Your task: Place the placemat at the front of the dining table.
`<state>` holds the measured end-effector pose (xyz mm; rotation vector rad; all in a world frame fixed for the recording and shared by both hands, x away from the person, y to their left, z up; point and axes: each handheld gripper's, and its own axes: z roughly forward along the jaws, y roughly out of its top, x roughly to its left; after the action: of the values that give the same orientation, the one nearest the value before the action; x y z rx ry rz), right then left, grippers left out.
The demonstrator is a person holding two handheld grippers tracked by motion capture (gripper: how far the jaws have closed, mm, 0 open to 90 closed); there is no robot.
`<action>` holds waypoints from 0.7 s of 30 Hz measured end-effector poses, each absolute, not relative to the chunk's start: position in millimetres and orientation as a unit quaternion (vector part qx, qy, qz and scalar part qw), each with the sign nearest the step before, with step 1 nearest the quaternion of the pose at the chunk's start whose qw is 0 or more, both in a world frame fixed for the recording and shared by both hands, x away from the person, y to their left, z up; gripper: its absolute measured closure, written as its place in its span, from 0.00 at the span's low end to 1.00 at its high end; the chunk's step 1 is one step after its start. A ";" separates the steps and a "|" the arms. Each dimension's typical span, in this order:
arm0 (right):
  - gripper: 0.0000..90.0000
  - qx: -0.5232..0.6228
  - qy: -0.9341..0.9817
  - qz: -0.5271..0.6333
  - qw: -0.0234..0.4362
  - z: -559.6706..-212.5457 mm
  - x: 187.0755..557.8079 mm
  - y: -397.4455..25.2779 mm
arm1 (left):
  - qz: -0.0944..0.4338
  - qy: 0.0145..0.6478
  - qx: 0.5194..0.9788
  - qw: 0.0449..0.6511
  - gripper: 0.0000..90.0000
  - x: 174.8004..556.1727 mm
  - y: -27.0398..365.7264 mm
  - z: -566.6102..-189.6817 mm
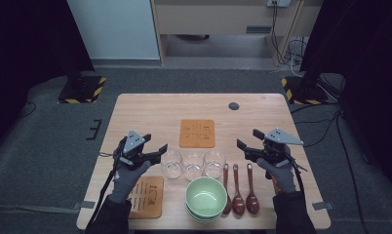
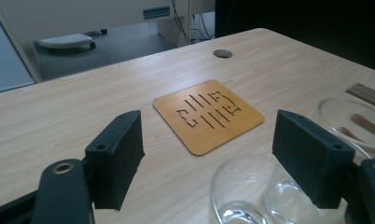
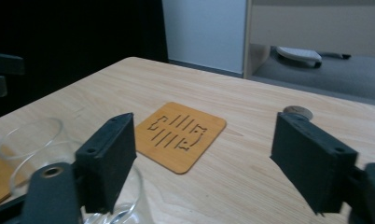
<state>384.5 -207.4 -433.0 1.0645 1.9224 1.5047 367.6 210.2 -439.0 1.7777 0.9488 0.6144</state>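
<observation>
Nearest the person, at the front edge of the tabletop (image 1: 135,105), a stack of green bowls (image 1: 206,197) sits in the middle, with a wooden coaster (image 1: 147,197) to its left and three dark wooden spoons (image 1: 239,192) lying side by side to its right, bowls of the spoons toward the person.

Just behind the bowls stands a row of three clear glasses (image 1: 193,165), close together, all upright and empty.

The left tongs (image 1: 155,145), held in a gloved hand (image 1: 128,176), hover just left of the leftmost glass (image 1: 171,164). Their jaws are spread wide and grip nothing. In the left gripper view that glass (image 2: 251,196) sits low between the two black jaws, nearer the right one, but I cannot tell whether either jaw touches it.

The right tongs (image 1: 248,140), in the other gloved hand (image 1: 283,176), hover to the right of the row of glasses and above the handles of the spoons. Their jaws are also wide apart and empty. In the right gripper view a glass (image 3: 106,200) shows behind the left jaw, with more glass rims farther left.

Beyond the glasses, near the middle of the tabletop, a second wooden coaster (image 1: 197,133) with cut-out slots lies flat, well apart from both tongs. In both gripper views it (image 2: 208,115) appears framed between the open jaws (image 3: 179,135).

Farthest back, a round grey cable hole (image 1: 233,106) sits near the far edge.
</observation>
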 end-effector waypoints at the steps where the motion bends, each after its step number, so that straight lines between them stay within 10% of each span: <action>1: 0.28 0.379 0.707 0.545 0.242 -431.8 381.5 -205.4 | 0.252 0.391 0.734 0.494 0.26 364.9 209.1 -439.2; 21: 0.45 0.307 0.761 0.539 0.190 -418.6 333.6 -184.6 | 0.186 0.319 0.771 0.519 0.17 319.7 166.2 -421.9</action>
<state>333.6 -184.6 -418.6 0.8622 2.1388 1.5141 319.7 166.2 -421.9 1.8486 0.7652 0.4453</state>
